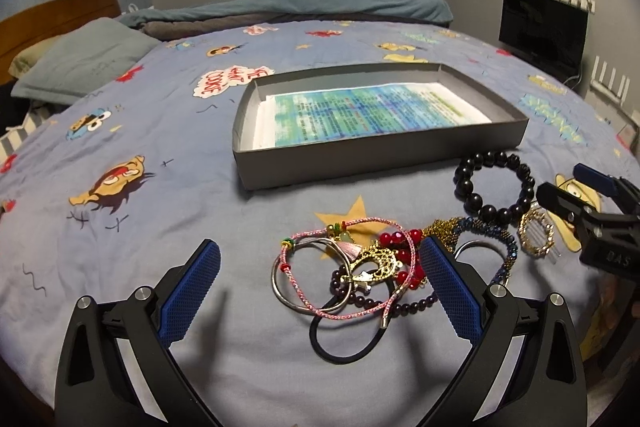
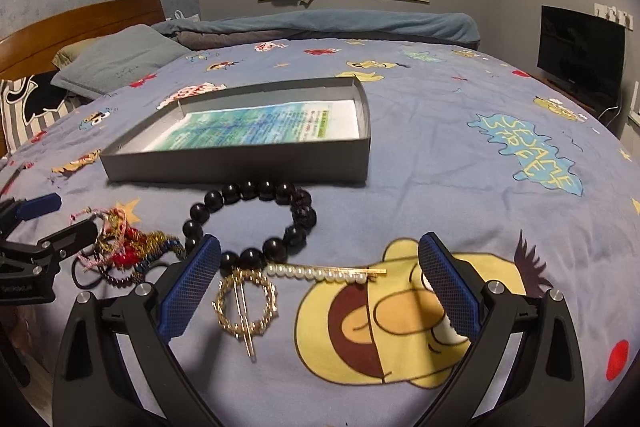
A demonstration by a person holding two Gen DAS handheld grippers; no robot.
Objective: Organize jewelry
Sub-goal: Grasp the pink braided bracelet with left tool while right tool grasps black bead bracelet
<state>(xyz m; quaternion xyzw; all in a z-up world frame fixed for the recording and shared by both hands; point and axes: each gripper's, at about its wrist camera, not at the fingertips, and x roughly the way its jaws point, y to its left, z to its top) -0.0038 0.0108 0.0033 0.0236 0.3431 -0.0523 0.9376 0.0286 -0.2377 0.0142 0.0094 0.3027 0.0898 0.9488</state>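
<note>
Nothing has gone into the grey box (image 1: 380,163) yet — only a printed sheet lies inside it, and every piece of jewelry lies on the bed (image 1: 160,227) in front of its near wall. So the work looks to be at its first step: choosing a piece and closing on it.

The left tool (image 1: 320,291) hovers low over the tangled pile (image 1: 360,267), its blue pads spread wide apart and holding nothing. The pile is a knot of a pink cord bracelet, a silver bangle, red beads, a gold charm, a dark bead string and a black hair tie, all overlapping. The right tool (image 2: 320,291) is likewise wide apart and empty, hanging over the gold ring hair clip (image 2: 246,301) and the pearl hair pin (image 2: 320,273), which lie just beside each other. The black bead bracelet (image 2: 256,223) sits between those and the box, touching the top of the ring clip.

The right side looks the easier start — the clip and pin lie flat and apart from the tangle, though a thin flat pin on soft bedding calls for a low, careful pinch. On the left, lifting one strand will probably drag its neighbours, so picking an outer loop seems wiser.
</note>
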